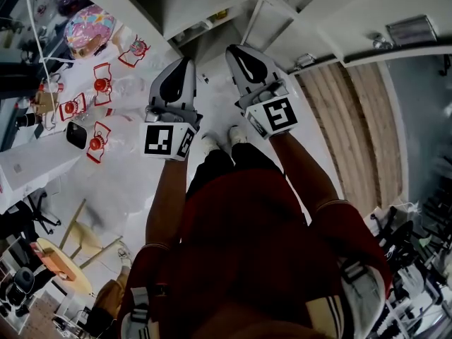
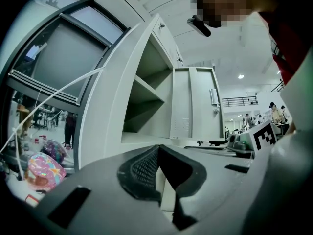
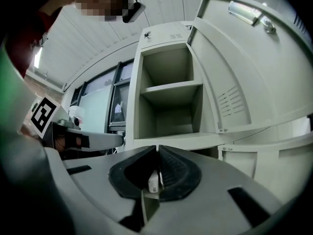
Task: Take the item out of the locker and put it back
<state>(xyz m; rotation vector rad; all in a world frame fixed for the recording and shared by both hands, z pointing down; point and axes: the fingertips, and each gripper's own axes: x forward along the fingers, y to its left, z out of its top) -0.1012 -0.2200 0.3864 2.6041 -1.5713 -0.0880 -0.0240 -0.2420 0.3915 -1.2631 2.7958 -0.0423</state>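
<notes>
Right claw (image 3: 157,151) pinching small white bottle (image 3: 153,180), left claw (image 2: 157,148) pressed together, empty, open locker (image 3: 171,87) ahead

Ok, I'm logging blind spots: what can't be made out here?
Small white thing between the shut jaws of the right gripper: right gripper view, too small to identify.
Locker below its shelves: right gripper view, hidden by that gripper's body.
Red-and-white items at left: head view, too small.

Right gripper (image 3: 157,152): jaws closed on a small white bottle (image 3: 153,181). Open locker (image 3: 171,87) stands straight ahead of the jaws, with its door (image 3: 234,67) to their right.
</notes>
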